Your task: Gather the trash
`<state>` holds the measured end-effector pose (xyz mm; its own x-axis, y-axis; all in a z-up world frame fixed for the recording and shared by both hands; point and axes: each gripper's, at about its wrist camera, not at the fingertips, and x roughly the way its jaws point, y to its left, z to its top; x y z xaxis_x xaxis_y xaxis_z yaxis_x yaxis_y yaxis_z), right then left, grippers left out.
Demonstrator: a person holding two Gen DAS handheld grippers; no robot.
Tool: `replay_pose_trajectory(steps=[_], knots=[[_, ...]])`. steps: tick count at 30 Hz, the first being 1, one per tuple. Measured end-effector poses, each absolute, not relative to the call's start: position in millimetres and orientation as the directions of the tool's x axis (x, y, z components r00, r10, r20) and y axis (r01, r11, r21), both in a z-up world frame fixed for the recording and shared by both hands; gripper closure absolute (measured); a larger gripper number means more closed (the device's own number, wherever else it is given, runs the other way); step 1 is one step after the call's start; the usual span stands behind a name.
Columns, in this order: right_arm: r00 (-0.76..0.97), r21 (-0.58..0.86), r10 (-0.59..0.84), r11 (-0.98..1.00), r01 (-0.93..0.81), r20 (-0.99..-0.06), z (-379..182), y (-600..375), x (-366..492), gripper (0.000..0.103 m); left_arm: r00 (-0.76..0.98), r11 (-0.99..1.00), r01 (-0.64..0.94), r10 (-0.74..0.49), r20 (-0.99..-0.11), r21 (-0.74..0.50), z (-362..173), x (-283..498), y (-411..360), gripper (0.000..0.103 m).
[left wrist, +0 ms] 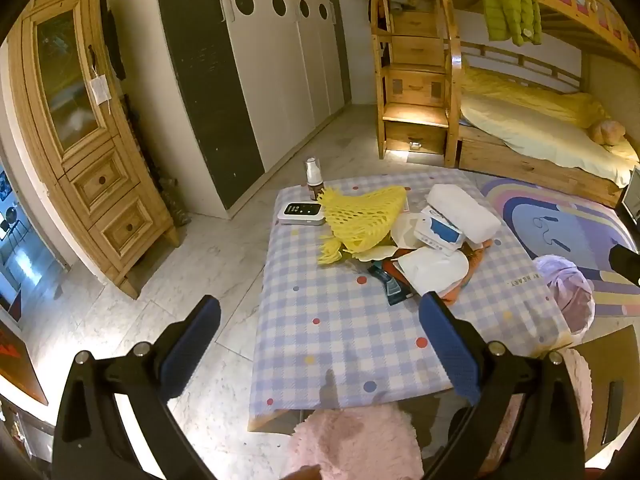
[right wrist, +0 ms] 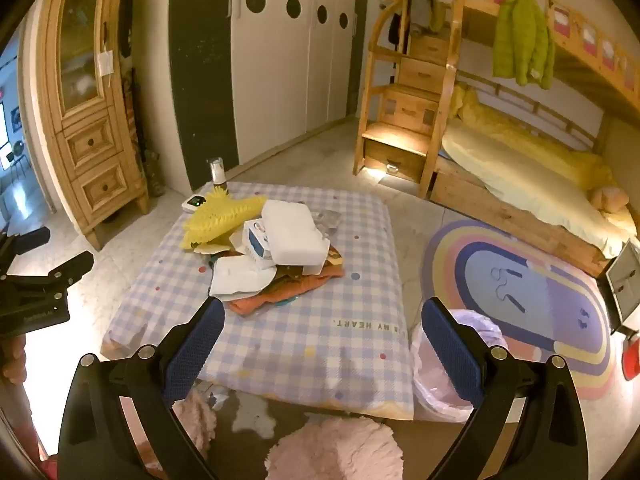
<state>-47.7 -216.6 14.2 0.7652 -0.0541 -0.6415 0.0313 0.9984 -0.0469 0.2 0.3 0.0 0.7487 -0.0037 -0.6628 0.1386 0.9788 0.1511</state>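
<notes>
Your right gripper wide open at bottom, trash pile on checked table mid-frame, lined bin lower right.

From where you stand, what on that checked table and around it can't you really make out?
- Bin: right wrist view, the right tongs hide part of it; contents unseen.
- Pile's lower layers: both views, covered by the white foam block and papers.
- Small device's screen: too small to read.
- Brown bottle: label too small.
- Left tongs: open, nothing between them.
</notes>
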Motion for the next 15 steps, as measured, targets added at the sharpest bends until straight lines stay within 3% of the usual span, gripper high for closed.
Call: replay_pose_trajectory(steps=[15], knots=[[0.758, -0.048, -0.053, 0.998, 0.028, -0.650, 13.3, -217.8, -47.5, 0.006, 0.748, 0.978, 0.137, 0.001, -0.664, 0.157, -2.4, -1.4, 3.6, 0.007]])
